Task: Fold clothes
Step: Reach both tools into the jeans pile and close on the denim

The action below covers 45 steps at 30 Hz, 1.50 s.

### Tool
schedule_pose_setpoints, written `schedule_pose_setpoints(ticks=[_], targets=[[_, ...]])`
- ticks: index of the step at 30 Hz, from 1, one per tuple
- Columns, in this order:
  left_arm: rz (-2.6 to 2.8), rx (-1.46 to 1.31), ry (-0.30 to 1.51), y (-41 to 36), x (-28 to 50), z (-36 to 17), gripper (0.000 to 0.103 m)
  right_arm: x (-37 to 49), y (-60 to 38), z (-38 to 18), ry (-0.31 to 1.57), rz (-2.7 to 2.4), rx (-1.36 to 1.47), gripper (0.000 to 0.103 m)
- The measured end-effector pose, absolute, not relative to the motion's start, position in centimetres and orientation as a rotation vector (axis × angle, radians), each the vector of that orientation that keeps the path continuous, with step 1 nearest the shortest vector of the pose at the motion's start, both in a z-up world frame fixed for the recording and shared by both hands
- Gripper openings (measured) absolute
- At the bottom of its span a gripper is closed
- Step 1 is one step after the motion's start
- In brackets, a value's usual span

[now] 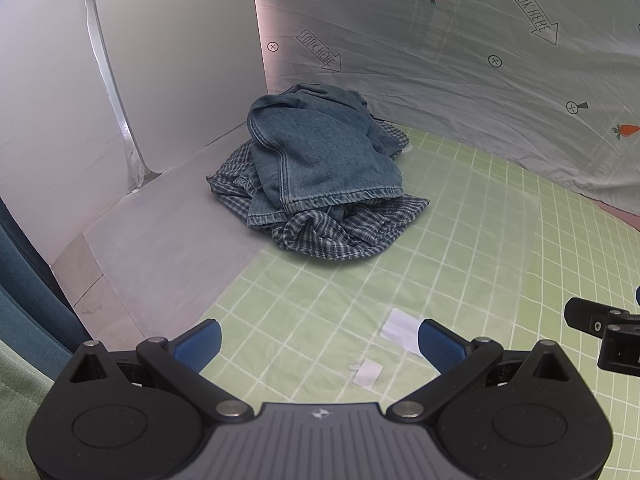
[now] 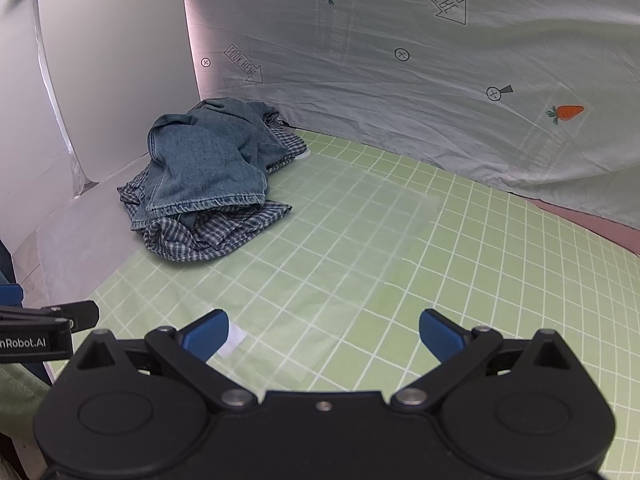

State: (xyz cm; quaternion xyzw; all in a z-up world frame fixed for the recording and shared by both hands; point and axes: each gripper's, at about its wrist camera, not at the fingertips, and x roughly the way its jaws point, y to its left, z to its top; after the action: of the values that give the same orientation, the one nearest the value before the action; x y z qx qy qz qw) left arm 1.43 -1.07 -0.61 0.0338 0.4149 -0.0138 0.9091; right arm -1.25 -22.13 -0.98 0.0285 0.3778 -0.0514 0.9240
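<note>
At far left of the table, by the white side panel, lay the clothes pile: a denim garment bunched on top of a blue plaid shirt, both crumpled, unfolded. Pile sat partly on a pale translucent sheet and partly on the green grid mat, close to the back corner, touching neither gripper.

Left gripper hovered low over the mat near the front edge, fingers spread wide, nothing btwn them. Two small white paper bits lay on the mat just ahead, btwn the fingers.

Right gripper was beside it to the right, also over the mat, fingers wide apart & empty. In right wrist view the denim garment and plaid shirt showed up-left, well apart from the gripper; a white paper bit sat just beside its left finger.

Behind, a grey backdrop cloth w/ carrot prints and "LOOK HERE" arrows hung along the back edge.
</note>
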Motion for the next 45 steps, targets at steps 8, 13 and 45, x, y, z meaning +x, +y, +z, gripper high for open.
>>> schedule_pose_setpoints(ticks=[8,13,45], targets=[[-0.036,0.09,0.857,-1.2,3.3,-0.5,0.103,0.1,-22.6,-1.3,0.79,-0.122,0.06,0.103],[-0.006,0.093,0.855,-0.5,6.2,-0.2,0.103,2.5,-23.0,-1.5,0.791,-0.119,0.064,0.103],[0.086,-0.182,0.946,7.6,43.6,-7.0,0.079,48.1,-16.7,-7.2,0.777,0.187,0.084,0.098]])
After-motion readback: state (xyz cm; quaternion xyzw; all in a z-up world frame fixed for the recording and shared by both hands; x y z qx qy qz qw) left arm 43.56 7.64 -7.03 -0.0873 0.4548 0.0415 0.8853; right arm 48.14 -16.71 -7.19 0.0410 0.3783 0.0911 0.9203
